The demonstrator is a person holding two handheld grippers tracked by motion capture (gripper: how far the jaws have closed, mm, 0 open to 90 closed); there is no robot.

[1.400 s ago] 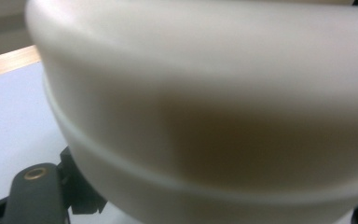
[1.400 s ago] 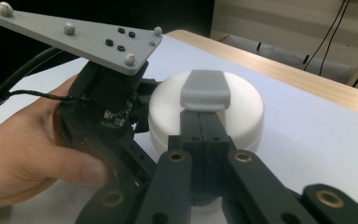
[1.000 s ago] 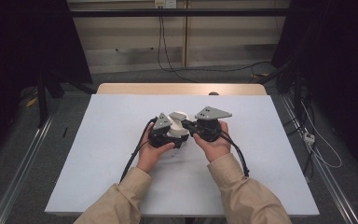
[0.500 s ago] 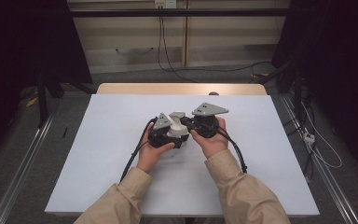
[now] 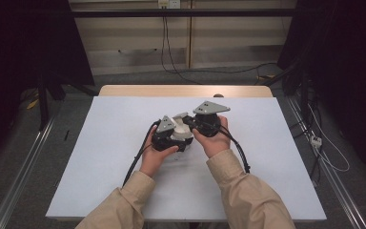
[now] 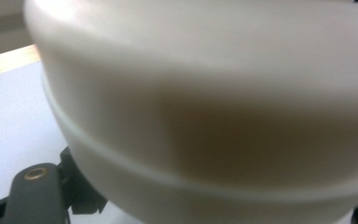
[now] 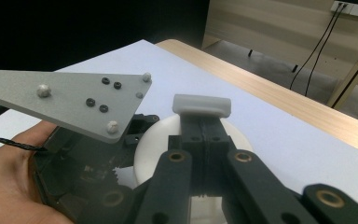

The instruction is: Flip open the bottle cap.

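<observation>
White pot: I see a small round white pot [image 5: 178,132] near the middle of the white table [image 5: 100,157], between my two grippers.
Left gripper: my left gripper [image 5: 172,137] squeezes the pot's side, jaws nearly together; up close the pot [image 6: 205,116] looks big and blurry.
Right gripper: my right gripper [image 7: 201,122] has its jaws pressed together, tips on top of the pot [image 7: 151,149].
Left hand: a hand [image 7: 9,182] holds the left gripper just beside it.
</observation>
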